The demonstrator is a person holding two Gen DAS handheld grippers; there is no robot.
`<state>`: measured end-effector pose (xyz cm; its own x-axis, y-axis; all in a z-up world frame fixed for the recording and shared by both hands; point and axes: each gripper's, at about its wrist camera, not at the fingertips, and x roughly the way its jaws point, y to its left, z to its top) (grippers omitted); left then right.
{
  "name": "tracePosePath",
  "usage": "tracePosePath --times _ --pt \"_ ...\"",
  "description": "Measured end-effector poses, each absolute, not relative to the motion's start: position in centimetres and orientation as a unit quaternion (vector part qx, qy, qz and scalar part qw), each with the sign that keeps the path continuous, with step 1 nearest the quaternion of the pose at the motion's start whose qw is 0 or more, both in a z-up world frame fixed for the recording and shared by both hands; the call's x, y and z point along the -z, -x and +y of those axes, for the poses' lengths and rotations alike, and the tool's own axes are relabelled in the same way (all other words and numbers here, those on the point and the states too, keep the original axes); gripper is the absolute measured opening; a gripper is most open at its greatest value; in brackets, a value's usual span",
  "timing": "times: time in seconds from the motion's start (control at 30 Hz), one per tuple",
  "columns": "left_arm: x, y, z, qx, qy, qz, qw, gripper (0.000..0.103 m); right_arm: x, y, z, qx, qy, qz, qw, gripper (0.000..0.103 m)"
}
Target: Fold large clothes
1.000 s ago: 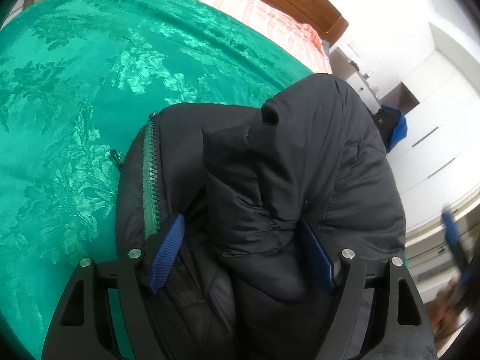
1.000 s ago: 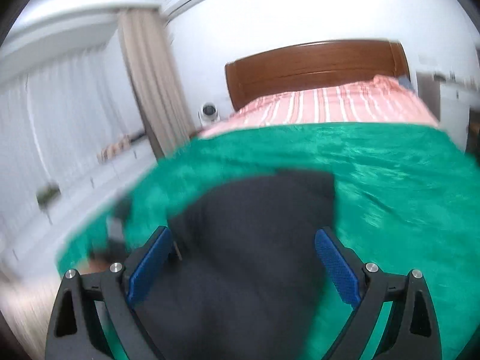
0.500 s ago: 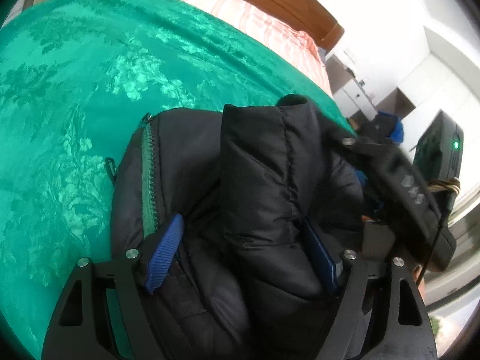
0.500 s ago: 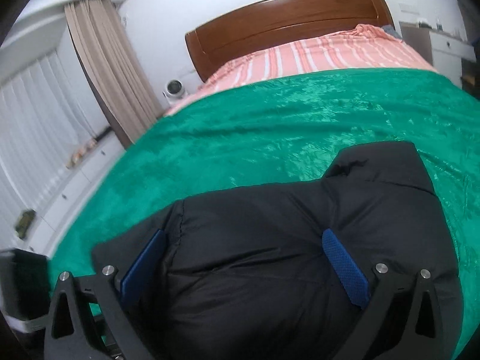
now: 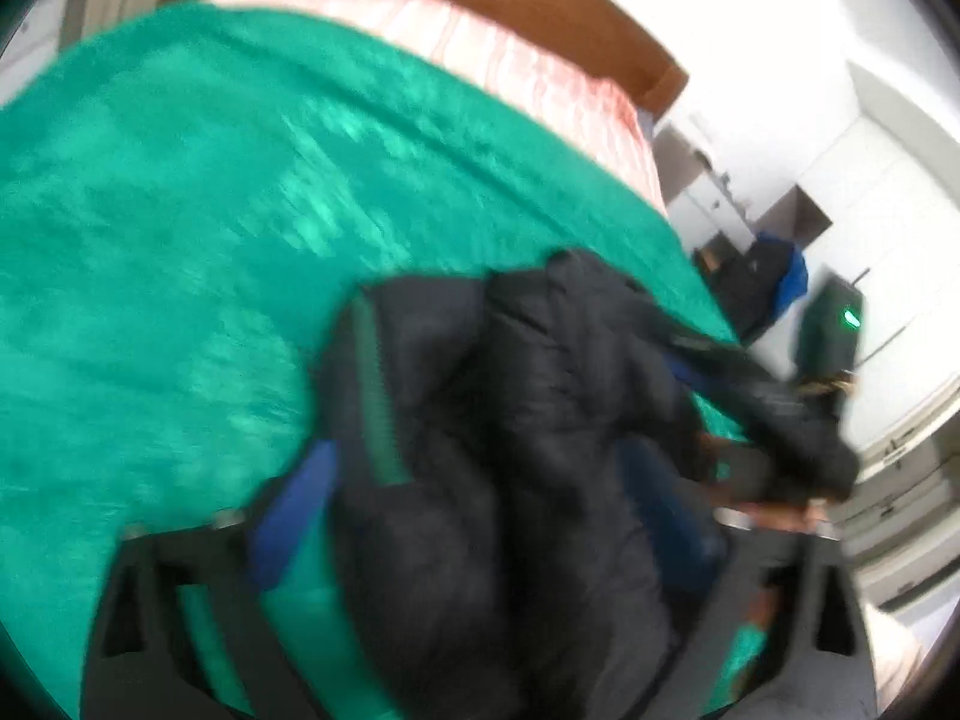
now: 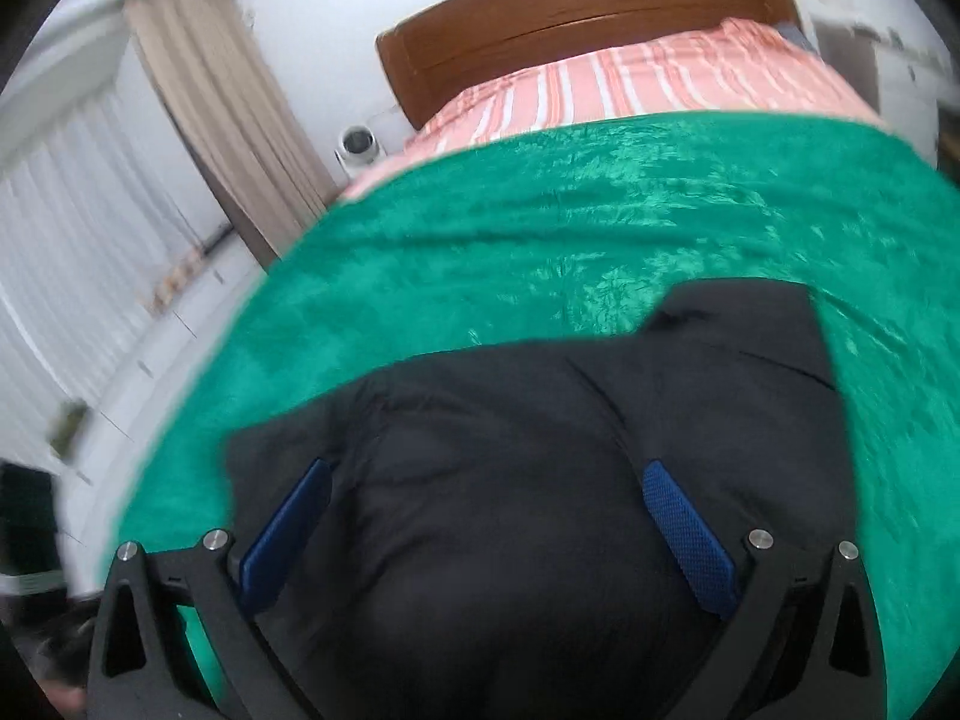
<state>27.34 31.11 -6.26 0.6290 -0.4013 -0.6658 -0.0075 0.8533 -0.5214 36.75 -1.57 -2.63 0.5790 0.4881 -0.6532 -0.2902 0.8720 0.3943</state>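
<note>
We see our left gripper (image 5: pixel 474 516) spread wide around a bunched fold of the black padded zip jacket (image 5: pixel 516 432), which lies on the green patterned bedspread (image 5: pixel 180 240). Our right gripper (image 6: pixel 486 534), equally wide, hovers over it. Folding looks partly done; flattening remains.

Both grippers hang low with jaws spread wide. The left gripper (image 5: pixel 474 516) points toward 12 o'clock, blurred; the right gripper (image 6: pixel 486 516) likewise, pads apart.
</note>
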Motion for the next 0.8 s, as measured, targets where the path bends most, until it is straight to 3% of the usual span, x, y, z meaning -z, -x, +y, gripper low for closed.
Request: tracePosePath --times 0.17,0.33,0.47,0.8 --pt "10.6 -26.1 35.3 0.083 0.261 0.495 0.824 0.102 -0.3 -30.6 -9.0 -0.252 -0.128 0.379 0.881 0.103" --pt "13.4 -24.9 36.3 0.168 0.405 0.444 0.781 0.102 4.8 -27.0 -15.5 -0.251 -0.153 0.459 0.838 0.103" --pt "14.0 -27.0 34.1 0.238 0.458 0.436 0.738 0.102 7.2 -26.0 -18.2 -0.270 -0.211 0.480 0.808 0.103" --pt "11.6 -27.9 31.1 0.268 0.381 0.451 0.761 0.103 8.0 -25.9 -14.2 -0.331 -0.173 0.482 0.792 0.103"
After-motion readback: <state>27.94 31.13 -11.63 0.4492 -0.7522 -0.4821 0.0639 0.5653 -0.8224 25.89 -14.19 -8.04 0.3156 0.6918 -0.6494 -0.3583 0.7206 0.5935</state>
